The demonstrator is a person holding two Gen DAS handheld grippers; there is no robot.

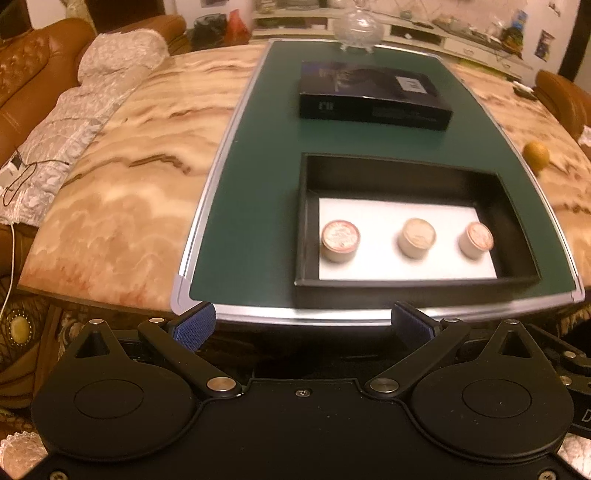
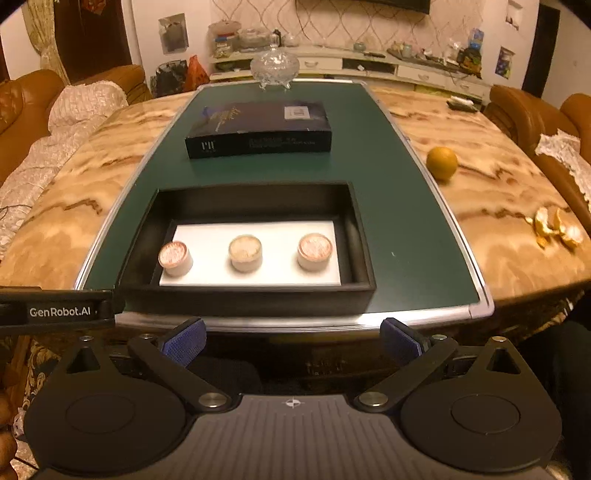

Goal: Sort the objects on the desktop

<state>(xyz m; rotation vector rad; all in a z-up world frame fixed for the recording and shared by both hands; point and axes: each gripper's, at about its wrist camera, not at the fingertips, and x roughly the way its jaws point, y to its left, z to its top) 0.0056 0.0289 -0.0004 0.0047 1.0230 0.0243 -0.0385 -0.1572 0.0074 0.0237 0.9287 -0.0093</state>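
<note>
An open black box (image 1: pixel 417 173) (image 2: pixel 258 195) with a white floor sits on the near part of a green mat (image 1: pixel 258 184) (image 2: pixel 399 221). Three small round tins stand upright in a row inside it: left (image 1: pixel 340 240) (image 2: pixel 175 258), middle (image 1: pixel 416 242) (image 2: pixel 245 253), right (image 1: pixel 476 240) (image 2: pixel 315 252). The box's black lid (image 1: pixel 373 98) (image 2: pixel 258 129) lies further back on the mat. My left gripper (image 1: pixel 303 328) is open and empty, short of the mat's near edge. My right gripper (image 2: pixel 293 341) is open and empty, also short of that edge.
A glass lidded bowl (image 1: pixel 356 29) (image 2: pixel 274 68) stands at the mat's far end. An orange (image 1: pixel 535 155) (image 2: pixel 442 162) and orange peel (image 2: pixel 556 227) lie on the marble table (image 1: pixel 140 177) (image 2: pixel 498 206) to the right. Brown sofas flank the table. The left gripper's body (image 2: pixel 59 310) shows at left.
</note>
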